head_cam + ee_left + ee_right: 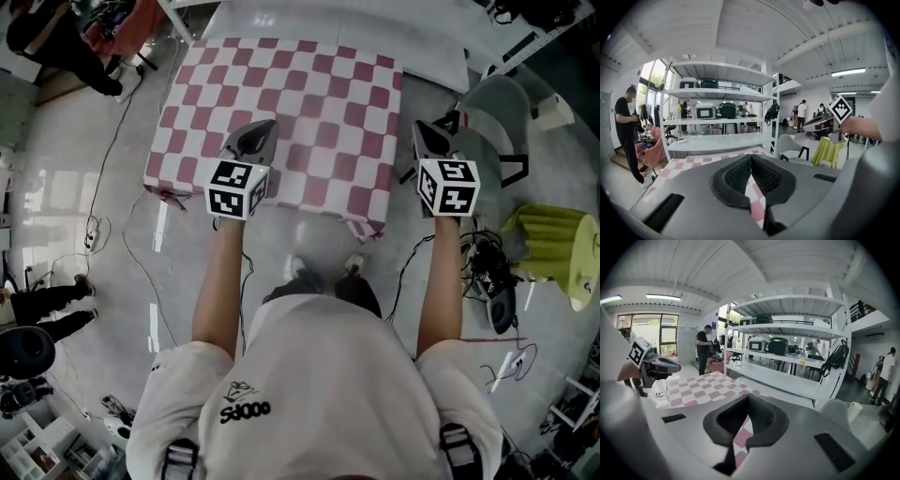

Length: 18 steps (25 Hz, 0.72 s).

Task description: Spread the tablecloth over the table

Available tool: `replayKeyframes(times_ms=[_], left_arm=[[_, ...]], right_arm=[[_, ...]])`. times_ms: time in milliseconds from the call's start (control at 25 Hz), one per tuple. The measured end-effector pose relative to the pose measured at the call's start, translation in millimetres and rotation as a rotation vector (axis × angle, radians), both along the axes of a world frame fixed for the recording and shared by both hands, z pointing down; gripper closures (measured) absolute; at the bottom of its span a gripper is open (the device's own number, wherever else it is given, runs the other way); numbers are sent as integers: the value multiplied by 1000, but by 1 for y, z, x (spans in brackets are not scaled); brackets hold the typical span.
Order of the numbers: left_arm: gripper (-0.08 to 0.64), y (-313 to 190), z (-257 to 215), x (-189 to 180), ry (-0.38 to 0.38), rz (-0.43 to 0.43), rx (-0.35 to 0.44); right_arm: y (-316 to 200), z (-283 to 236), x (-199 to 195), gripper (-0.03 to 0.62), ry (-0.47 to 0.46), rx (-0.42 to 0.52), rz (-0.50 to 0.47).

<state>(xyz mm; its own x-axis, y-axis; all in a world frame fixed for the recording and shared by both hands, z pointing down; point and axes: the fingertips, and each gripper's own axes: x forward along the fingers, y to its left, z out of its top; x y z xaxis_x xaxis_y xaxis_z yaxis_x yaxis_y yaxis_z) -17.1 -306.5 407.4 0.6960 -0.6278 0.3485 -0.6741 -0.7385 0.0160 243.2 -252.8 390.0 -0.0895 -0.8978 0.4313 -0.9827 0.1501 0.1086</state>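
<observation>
1. The checked tablecloth (309,122) is lying flat over the bench and covers the whole top. We can't see any bare bench, just cloth, with the white shelf rack (722,140) behind it.
2. The left gripper (265,125) hangs above the near-left part of the cloth. Its fingers (736,178) are pressed together at the tips. We only see pink checks through the gap under them, and nothing looks pinched.
3. Same deal for the right gripper (424,127), up near the cloth's right edge. Its fingers (761,418) are closed tip to tip with nothing held.
4. So we reckon we're at the tail end: the spreading is basically done and both hands are clear of the cloth.
5. The near corners (169,192) (370,228) droop over the front, and the right one looks a bit bunched.
6. If anything's next, it's a tidy-up. We'd open one set of fingers, drop to that bunched corner, take the hem and tug it gently outward. Pull too hard and the whole cloth probably slides.
</observation>
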Motion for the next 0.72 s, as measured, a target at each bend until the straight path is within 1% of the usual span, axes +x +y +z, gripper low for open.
replayKeyframes(times_ms=[120,280,400,480,720], left_arm=[[531,21,-27,8,7,15,58],[531,55,-54,18,31,25,89],[531,71,-80,25,68,28,128],[531,84,-92,27,88,31,147],[532,109,-120,29,100,34,212]], right_arm=[[24,-29,-8,569,14,59,-15],[59,-67,-18,569,58,120,-61],[77,-97,-24,569,70,177,-93],[92,-111,-27,569,75,205,-102],[120,-144,-34,569,104,274,-124]])
